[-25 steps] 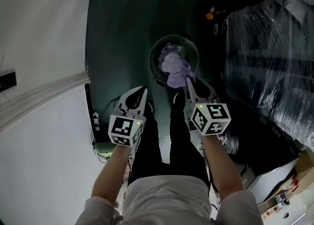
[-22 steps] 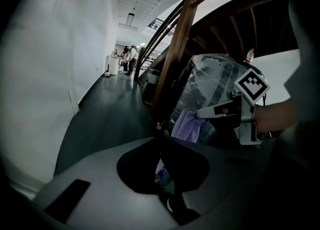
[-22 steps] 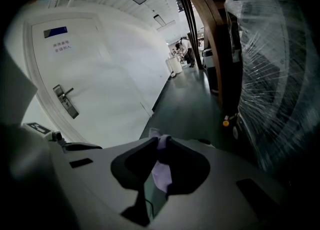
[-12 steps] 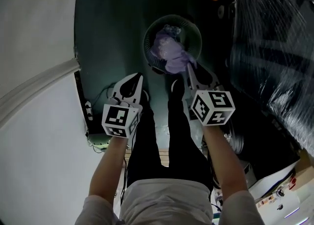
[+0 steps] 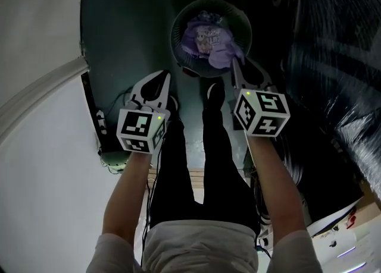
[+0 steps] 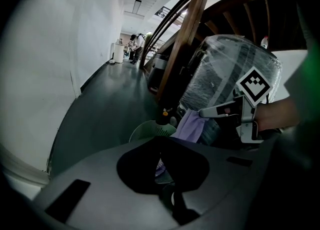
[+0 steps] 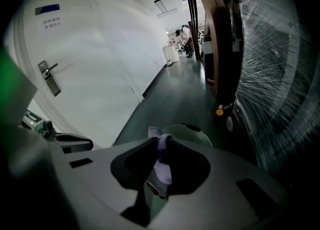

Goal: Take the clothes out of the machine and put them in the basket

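A round green basket (image 5: 182,57) stands on the dark floor ahead of my feet, with lilac clothes (image 5: 205,37) inside. My right gripper (image 5: 237,62) is shut on a lilac garment (image 5: 223,57) that hangs over the basket's near right rim. In the right gripper view the cloth (image 7: 163,164) is pinched between the jaws, with the basket (image 7: 195,135) just beyond. My left gripper (image 5: 162,76) hovers left of the basket, jaws together and empty. The left gripper view shows the basket (image 6: 145,130) and the garment (image 6: 190,126) dangling from the right gripper (image 6: 206,113).
A white wall and door (image 5: 36,165) fill the left side; a door handle (image 7: 48,76) shows. A bulky plastic-wrapped object (image 5: 333,57) stands right of the basket. Cables and a power strip (image 5: 101,124) lie by the wall. My legs in black trousers (image 5: 202,159) stand behind the basket.
Both grippers have sunk toward the basket. The lilac garment has come down with the right gripper and now lies over the basket's rim.
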A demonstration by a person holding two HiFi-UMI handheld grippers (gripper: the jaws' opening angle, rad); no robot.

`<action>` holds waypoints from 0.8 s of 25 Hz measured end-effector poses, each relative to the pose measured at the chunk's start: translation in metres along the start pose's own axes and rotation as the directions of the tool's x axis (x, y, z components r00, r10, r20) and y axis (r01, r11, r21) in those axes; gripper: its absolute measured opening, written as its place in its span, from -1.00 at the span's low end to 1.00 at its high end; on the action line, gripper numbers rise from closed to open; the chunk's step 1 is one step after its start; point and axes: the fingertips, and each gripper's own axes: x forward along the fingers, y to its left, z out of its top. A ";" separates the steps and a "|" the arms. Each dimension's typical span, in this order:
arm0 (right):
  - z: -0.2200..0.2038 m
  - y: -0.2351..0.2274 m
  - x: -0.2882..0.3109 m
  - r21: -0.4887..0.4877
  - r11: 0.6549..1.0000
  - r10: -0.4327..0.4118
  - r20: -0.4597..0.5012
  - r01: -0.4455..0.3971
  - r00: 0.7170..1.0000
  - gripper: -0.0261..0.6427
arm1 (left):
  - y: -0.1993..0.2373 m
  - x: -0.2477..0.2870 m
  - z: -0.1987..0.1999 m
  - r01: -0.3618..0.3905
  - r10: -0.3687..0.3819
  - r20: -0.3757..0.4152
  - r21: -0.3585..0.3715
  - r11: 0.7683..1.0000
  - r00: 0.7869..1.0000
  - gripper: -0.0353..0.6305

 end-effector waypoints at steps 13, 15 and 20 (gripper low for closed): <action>-0.053 -0.030 0.052 0.059 0.995 -0.073 -0.115 0.081 0.991 -0.73 | 0.017 0.042 -0.047 -0.007 0.003 -0.080 -0.051 0.999 0.997 -0.83; -0.059 -0.033 0.061 0.061 0.994 -0.083 -0.132 0.092 0.988 -0.73 | 0.021 0.048 -0.057 -0.016 0.010 -0.101 -0.056 0.998 0.995 -0.83; -0.069 -0.036 0.076 0.074 0.993 -0.080 -0.177 0.095 0.981 -0.72 | 0.023 0.056 -0.072 -0.028 0.014 -0.118 -0.122 0.992 0.993 -0.83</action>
